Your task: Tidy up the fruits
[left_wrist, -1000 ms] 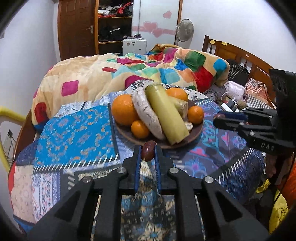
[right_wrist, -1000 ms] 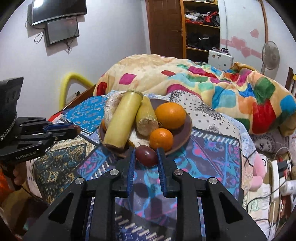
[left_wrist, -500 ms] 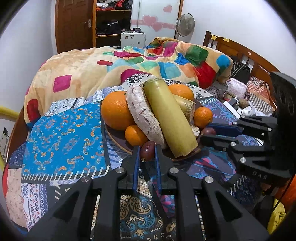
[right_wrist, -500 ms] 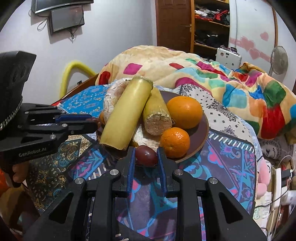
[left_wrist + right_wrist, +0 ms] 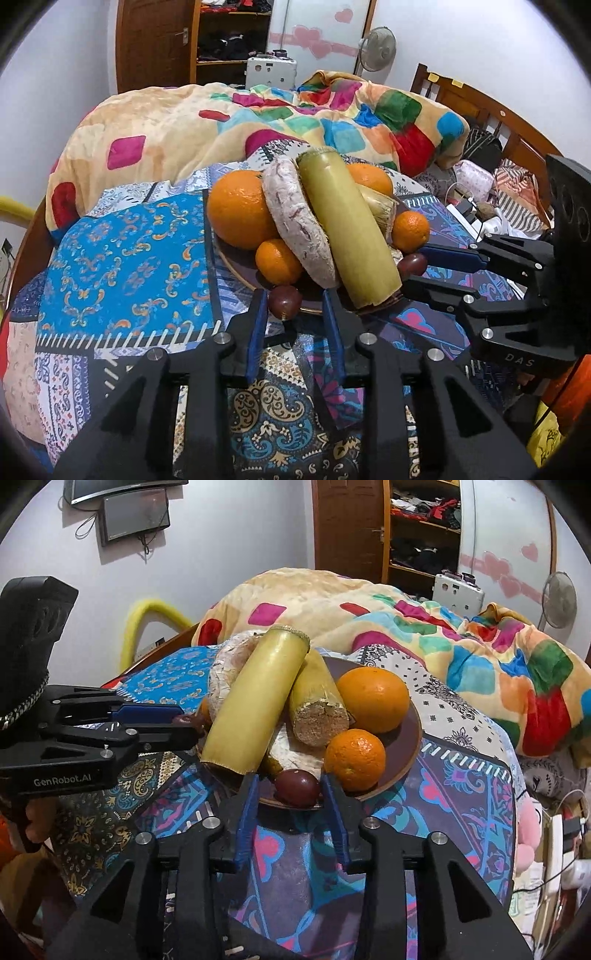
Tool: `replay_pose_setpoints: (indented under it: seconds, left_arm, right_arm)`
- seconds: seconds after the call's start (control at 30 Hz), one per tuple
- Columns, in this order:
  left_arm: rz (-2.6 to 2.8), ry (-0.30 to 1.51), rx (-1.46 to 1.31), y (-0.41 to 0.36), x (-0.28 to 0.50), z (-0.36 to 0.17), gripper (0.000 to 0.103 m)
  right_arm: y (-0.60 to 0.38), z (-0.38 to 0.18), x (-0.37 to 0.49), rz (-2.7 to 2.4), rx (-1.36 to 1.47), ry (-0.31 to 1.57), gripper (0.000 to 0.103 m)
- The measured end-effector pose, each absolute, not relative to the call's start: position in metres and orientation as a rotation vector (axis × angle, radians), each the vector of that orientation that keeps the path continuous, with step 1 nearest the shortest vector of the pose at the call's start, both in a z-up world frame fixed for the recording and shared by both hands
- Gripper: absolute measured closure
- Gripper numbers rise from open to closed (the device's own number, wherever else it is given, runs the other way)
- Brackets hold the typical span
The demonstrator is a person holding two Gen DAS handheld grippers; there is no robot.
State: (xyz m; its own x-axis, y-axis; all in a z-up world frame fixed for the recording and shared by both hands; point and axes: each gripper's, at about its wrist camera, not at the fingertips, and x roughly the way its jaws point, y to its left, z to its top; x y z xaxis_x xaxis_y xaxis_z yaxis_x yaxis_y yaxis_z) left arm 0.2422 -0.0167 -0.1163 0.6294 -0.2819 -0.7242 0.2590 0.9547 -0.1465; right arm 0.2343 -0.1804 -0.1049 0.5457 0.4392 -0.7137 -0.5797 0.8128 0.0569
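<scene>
Both grippers have let go since a second ago, when each was clamped on a dark red fruit. The left gripper point(image 5: 293, 304) has its jaws opening, pads clear on both sides of its dark fruit point(image 5: 284, 301), which sits at the near edge of the brown plate point(image 5: 236, 264). The right gripper point(image 5: 290, 788) is doing the same: jaws opening, a gap showing either side of its own dark red fruit point(image 5: 297, 783), which rests on the plate rim point(image 5: 404, 753). The plate looms larger in both views than it did a second ago.

The plate is crowded: a big orange point(image 5: 240, 208), a small orange point(image 5: 277, 261), a mottled tuber point(image 5: 301, 221) and a long green stalk point(image 5: 349, 229) leaning across the pile, its cut end overhanging the rim. In the right view a second stalk piece point(image 5: 317, 709) lies beside two more oranges point(image 5: 373, 699). The plate sits on the patterned cloth point(image 5: 122, 254) of the bed, with open cloth to its left and in front; a rumpled quilt point(image 5: 184, 125) rises close behind.
</scene>
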Motion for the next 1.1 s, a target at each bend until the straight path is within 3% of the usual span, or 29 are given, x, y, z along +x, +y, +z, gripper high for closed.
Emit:
replay_pose_setpoints:
  seconds: [0.23,0.43,0.57,0.67,0.8,1.03,1.1]
  left_arm:
    - [-0.264,0.722,-0.022,-0.01,0.211,-0.08,0.073]
    - [-0.246,0.512,-0.028,-0.009,0.154,-0.017,0.072]
    - [-0.208,0.34,-0.029,-0.011,0.107,0.016,0.053]
    - [-0.185,0.27,-0.025,-0.012,0.082,0.031,0.05]
    - [-0.189,0.296,-0.028,-0.01,0.081,0.03,0.047]
    - [-0.2,0.589,-0.063,0.004,0.147,-0.025,0.047]
    - [-0.2,0.685,-0.07,0.008,0.172,-0.047,0.052]
  right_arm:
    - [-0.196,-0.07,0.21,0.578,-0.156,0.697,0.068]
    - [-0.212,-0.012,0.167,0.531,-0.115,0.518,0.067]
    - [-0.221,0.029,0.126,0.5,-0.052,0.359,0.055]
    - [-0.223,0.047,0.101,0.493,-0.023,0.281,0.052]
    - [-0.217,0.049,0.089,0.491,-0.031,0.268,0.046]
    - [-0.21,0.006,0.116,0.488,-0.084,0.401,0.046]
    - [-0.208,-0.013,0.129,0.492,-0.092,0.457,0.046]
